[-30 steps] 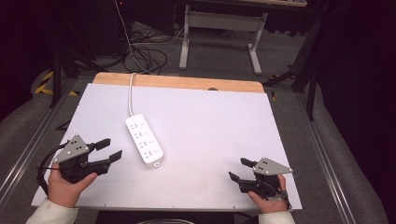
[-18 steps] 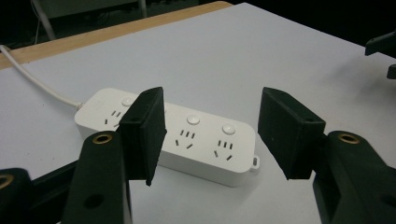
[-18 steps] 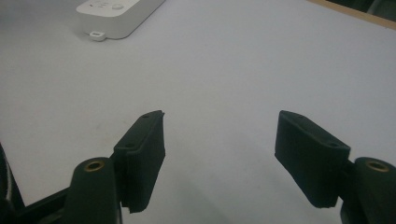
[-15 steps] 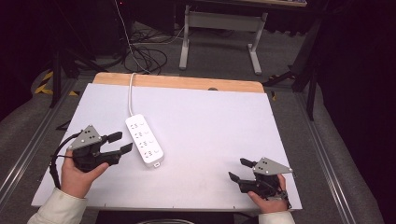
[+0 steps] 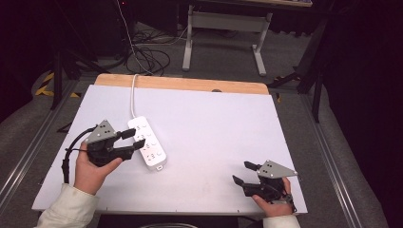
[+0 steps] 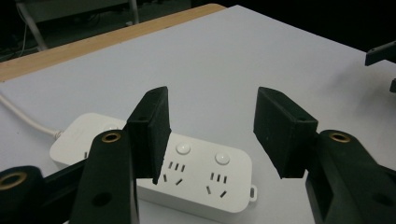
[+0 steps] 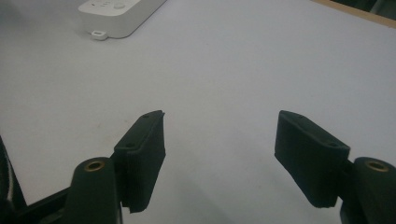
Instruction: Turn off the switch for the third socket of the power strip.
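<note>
we are seeing the left hand-held gripper [image 5: 133,139] hovering with its jaws spread wide, reaching over the left edge of the white rectangular plastic power strip [image 5: 147,143], which is lying at a slant on the white tabletop [image 5: 214,128], its white cord [image 5: 132,97] running toward the far wooden edge. well apart at the right, the right hand-held gripper [image 5: 241,173] is sitting near the front edge, jaws apart and empty.

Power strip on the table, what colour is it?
White power strip, with dark socket slots; clearest in the left gripper view.

Dark room; grey floor [image 5: 294,61], loose cables [image 5: 147,57], white-legged bench [image 5: 223,33] behind table.
</note>
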{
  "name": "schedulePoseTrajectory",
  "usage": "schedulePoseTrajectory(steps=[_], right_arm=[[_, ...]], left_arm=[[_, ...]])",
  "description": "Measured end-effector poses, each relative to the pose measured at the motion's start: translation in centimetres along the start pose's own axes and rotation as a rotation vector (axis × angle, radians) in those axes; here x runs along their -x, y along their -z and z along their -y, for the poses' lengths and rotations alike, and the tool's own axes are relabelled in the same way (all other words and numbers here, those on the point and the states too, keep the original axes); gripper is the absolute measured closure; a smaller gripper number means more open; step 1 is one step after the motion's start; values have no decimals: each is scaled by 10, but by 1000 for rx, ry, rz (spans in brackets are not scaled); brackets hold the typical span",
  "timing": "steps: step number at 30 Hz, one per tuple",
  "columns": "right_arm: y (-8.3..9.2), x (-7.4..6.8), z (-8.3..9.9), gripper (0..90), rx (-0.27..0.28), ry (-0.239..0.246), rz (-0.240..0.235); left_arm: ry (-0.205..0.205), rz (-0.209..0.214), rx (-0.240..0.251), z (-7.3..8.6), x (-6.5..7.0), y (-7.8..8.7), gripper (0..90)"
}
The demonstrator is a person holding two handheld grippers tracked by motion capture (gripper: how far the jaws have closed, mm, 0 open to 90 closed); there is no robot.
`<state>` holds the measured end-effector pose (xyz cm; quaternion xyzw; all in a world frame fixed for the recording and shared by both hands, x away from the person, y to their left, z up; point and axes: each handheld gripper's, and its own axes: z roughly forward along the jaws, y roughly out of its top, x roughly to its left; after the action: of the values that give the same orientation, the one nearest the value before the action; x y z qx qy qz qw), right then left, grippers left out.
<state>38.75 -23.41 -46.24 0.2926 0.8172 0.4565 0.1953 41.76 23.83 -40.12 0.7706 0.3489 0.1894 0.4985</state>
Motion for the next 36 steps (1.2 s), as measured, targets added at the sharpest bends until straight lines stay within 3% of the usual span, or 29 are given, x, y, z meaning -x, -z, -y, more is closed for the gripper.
schedulePoseTrajectory(steps=[12, 13, 23, 31, 34, 36], right_arm=[[0, 0, 0, 333, -1, 0, -2], [0, 0, 0, 332, -2, 0, -2], [0, 1, 1, 332, 0, 0, -6], [0, 1, 1, 332, -1, 0, -5], [0, 1, 1, 333, 3, -2, -7], [0, 1, 1, 332, 0, -2, -7]], left_arm=[[-27, 7, -26, -9, 1, -25, 461], [-11, 13, -24, -9, 2, -27, 463], [11, 33, -31, -10, -4, -46, 472], [0, 29, -41, -10, -7, -51, 487], [4, 36, -45, -9, -8, -53, 522], [-20, 34, -48, -7, -10, -54, 604]])
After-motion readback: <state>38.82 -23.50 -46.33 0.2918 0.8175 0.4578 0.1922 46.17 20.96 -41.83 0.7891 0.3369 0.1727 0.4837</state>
